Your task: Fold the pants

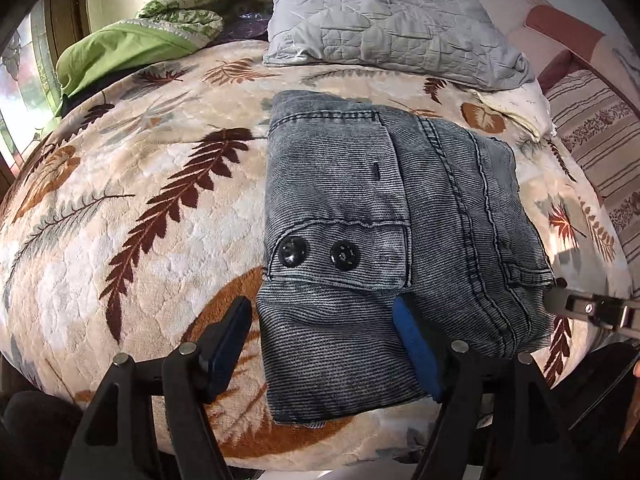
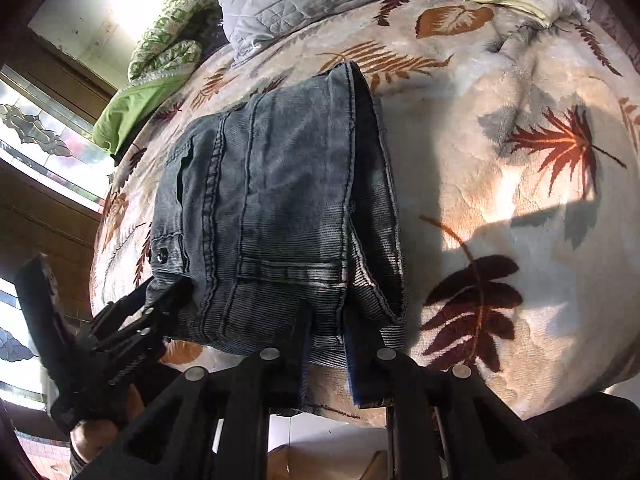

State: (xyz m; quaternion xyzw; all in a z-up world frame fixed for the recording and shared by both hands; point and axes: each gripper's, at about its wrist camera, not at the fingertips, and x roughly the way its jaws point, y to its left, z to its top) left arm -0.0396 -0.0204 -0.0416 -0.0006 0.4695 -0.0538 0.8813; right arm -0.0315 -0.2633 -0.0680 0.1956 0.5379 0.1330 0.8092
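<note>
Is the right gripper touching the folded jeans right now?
Touching. In the right wrist view the right gripper is nearly closed, with the near edge of the jeans pinched between its fingers.

A bed fills the room's middle, covered by a cream blanket [image 1: 132, 216] with brown and grey leaf prints. At twelve o'clock lies a grey quilted pillow [image 1: 380, 20]; at eleven, green bedding [image 1: 132, 46]. A patterned glass window [image 2: 36, 136] stands at nine o'clock. Sunlight patches fall at three o'clock.
</note>
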